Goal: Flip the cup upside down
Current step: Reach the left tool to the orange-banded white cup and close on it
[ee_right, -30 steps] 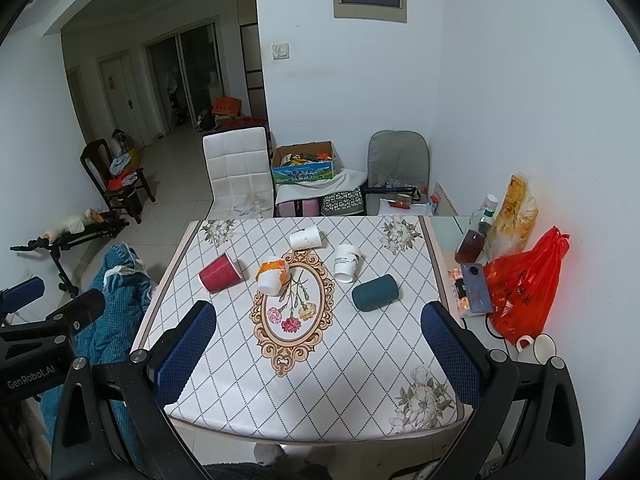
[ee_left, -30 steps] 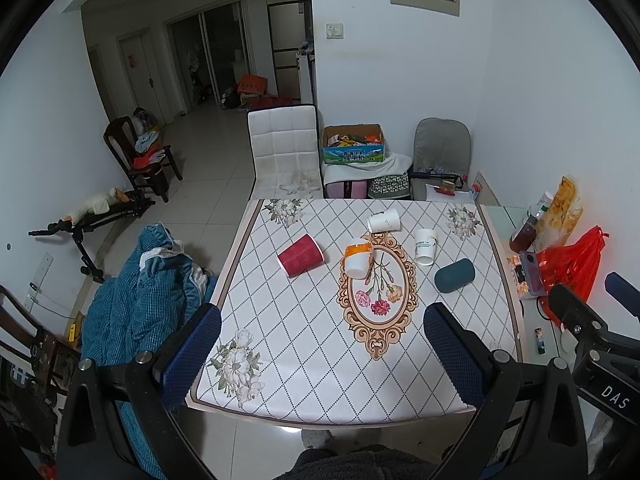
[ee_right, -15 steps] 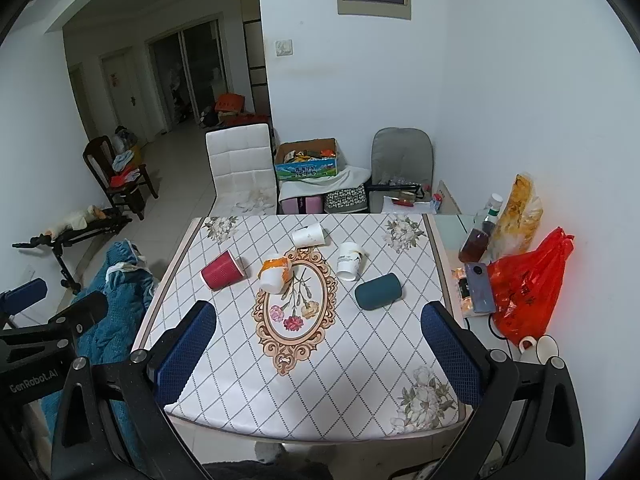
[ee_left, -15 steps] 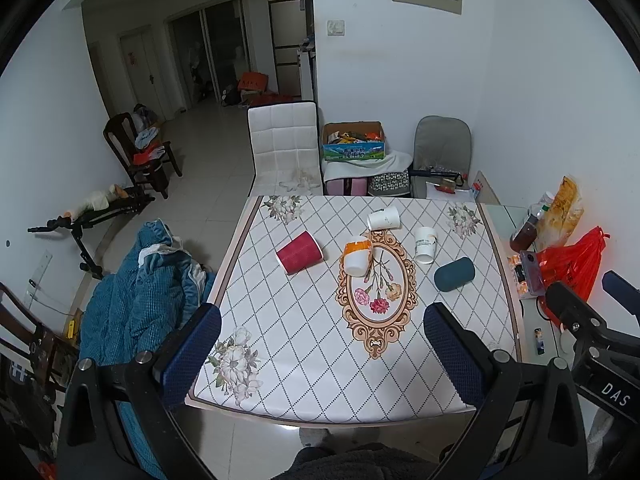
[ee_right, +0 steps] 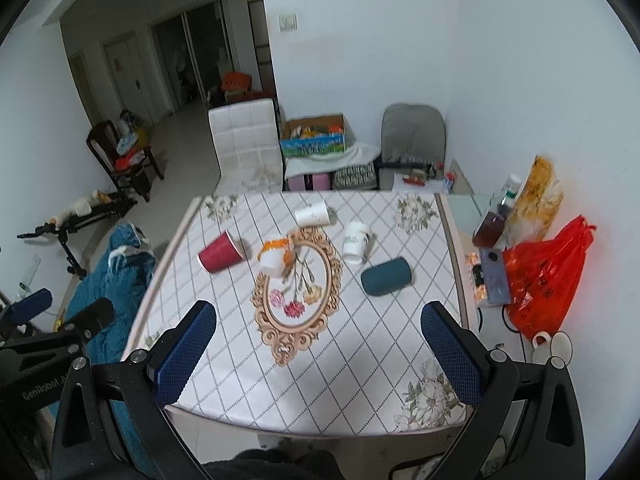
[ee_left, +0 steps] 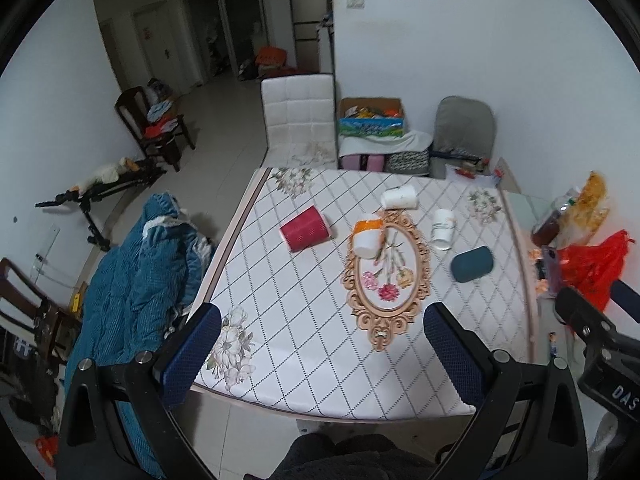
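Several cups lie on their sides on the table [ee_left: 304, 344]: a red cup [ee_left: 306, 233] [ee_right: 220, 255], an orange-and-white cup [ee_left: 369, 236] [ee_right: 275, 256], a plain white cup [ee_left: 399, 198] [ee_right: 312, 214], a white printed cup [ee_left: 442, 228] [ee_right: 355, 241] and a dark teal cup [ee_left: 472, 264] [ee_right: 386, 277]. My left gripper [ee_left: 322, 346] and right gripper [ee_right: 320, 344] are both open and empty, held above the table's near edge, well short of the cups.
A white chair [ee_left: 298, 118], a cardboard box [ee_left: 372, 120] and a grey chair [ee_left: 464, 128] stand behind the table. A red plastic bag [ee_right: 548, 276], bottles and a phone sit on the glass side table at right. A blue blanket [ee_left: 132, 280] lies at left.
Both grippers have shifted slightly, so the table appears a little nearer. The cups have not moved. Both grippers stay open.
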`<state>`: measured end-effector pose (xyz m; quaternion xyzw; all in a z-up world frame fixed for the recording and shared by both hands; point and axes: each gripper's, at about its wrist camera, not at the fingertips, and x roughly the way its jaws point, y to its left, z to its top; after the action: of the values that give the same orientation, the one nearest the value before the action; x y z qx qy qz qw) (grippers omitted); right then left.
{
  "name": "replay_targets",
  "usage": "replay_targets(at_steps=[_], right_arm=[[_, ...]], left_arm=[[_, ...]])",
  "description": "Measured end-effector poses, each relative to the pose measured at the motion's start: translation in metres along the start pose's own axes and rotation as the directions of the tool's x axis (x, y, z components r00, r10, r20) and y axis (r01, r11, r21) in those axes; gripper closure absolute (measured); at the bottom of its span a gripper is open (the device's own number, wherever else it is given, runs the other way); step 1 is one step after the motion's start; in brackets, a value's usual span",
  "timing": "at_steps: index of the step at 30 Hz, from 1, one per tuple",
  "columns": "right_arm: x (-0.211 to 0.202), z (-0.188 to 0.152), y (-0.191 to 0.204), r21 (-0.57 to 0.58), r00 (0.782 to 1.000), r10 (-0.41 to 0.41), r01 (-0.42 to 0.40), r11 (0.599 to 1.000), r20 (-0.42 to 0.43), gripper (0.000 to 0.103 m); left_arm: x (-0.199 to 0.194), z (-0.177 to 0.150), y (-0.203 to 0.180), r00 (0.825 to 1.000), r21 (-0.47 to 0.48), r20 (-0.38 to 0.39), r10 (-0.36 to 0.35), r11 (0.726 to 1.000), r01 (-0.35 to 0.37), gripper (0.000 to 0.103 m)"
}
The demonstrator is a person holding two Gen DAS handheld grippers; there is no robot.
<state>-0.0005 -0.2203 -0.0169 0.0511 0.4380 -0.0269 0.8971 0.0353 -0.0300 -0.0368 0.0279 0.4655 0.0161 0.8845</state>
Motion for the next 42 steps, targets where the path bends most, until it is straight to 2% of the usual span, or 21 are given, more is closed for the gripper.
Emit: replay_targets(at_steps=[5,8,17,26,35,40,42], right_arm=[[0.058,-0.012,-0.011,-0.003,0.995,-0.017,0.017,1.000,-0.095,0.000],[0.098,-0.024,-0.016,0.004,0.985,-0.020,0.021,1.000,-0.173,0.000],[0.205,-0.058,-0.012,0.004,0.929,-0.043,0.048,0.999,-0.367,0.000],[0.287,-0.073,-0.005,0.026,0.852,-0.073,0.101,0.995,-0.518,0.000],[0.362,-0.094,-0.013,0.014,0.744,-0.150,0.209,0.978,-0.651,0.000],[0.387,-0.104,-0.022,-0.013,0.686,-0.204,0.273,0.962,-0.699,0.000],[0.396,-0.106,-0.025,-0.020,0.670,-0.216,0.288,0.957,-0.710,0.000]], left_arm=[[0.046,-0.004,-0.004,0.996,0.001,-0.071,0.046,0.999,-0.046,0.000],[0.074,-0.004,-0.005,0.991,0.016,-0.112,0.068,0.998,-0.066,0.000],[0.160,0.017,-0.011,0.973,0.080,-0.219,0.073,0.995,-0.056,0.000],[0.256,0.060,-0.023,0.945,0.160,-0.322,0.057,0.987,-0.004,0.000],[0.352,0.098,-0.047,0.910,0.205,-0.413,0.043,0.978,0.047,0.000],[0.403,0.109,-0.073,0.876,0.238,-0.482,0.026,0.966,0.102,0.000],[0.420,0.111,-0.086,0.864,0.264,-0.503,0.026,0.956,0.125,0.000]])
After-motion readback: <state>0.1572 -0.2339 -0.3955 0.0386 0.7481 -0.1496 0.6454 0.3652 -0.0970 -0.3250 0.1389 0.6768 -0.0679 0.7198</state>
